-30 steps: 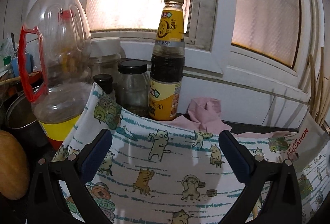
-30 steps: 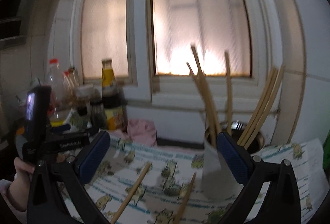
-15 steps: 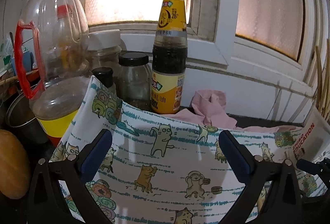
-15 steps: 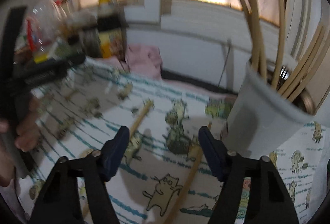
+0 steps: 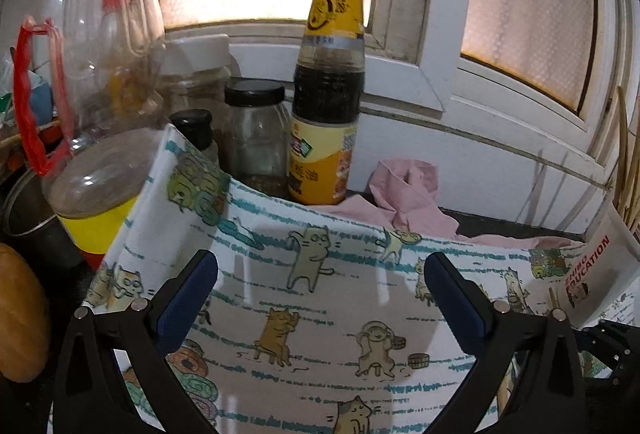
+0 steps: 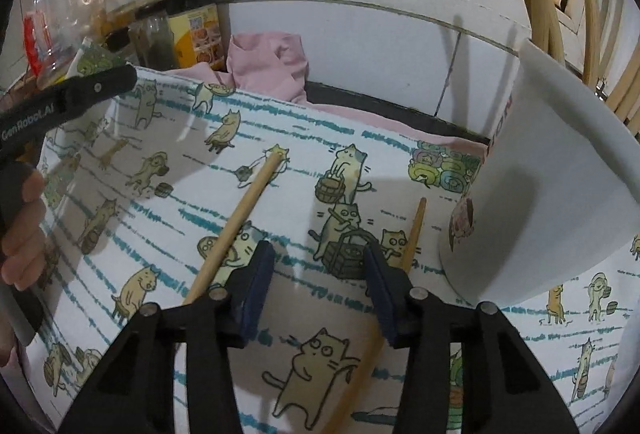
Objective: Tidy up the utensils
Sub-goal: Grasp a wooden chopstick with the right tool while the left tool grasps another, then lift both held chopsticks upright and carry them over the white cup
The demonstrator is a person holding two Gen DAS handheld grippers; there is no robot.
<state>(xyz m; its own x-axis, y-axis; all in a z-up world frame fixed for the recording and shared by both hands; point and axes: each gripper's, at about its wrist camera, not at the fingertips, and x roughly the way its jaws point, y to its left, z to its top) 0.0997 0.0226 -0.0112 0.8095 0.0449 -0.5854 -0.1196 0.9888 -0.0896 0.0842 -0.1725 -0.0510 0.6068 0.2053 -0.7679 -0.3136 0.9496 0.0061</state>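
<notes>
Two wooden chopsticks lie on the cat-print cloth (image 6: 168, 138) in the right wrist view. The left chopstick (image 6: 240, 222) runs under my left finger. The right chopstick (image 6: 412, 234) passes under my right finger toward the bottom of the frame. My right gripper (image 6: 316, 254) hovers low over the cloth between them, partly open and empty. A white cup (image 6: 560, 174) holding several chopsticks stands at the right. My left gripper (image 5: 320, 274) is wide open and empty above the cloth (image 5: 320, 298); the cup's edge (image 5: 600, 266) shows at its right.
A soy sauce bottle (image 5: 328, 82), a clear oil jug (image 5: 92, 94), glass jars (image 5: 256, 138) and a pink rag (image 5: 408, 190) stand along the window wall. A metal pot (image 5: 20, 210) sits at the far left. The hand-held left gripper (image 6: 52, 106) shows in the right wrist view.
My right gripper has dropped down toward the cloth and narrowed its jaws over the loose chopsticks. The left gripper has shifted slightly closer to the bottles.
</notes>
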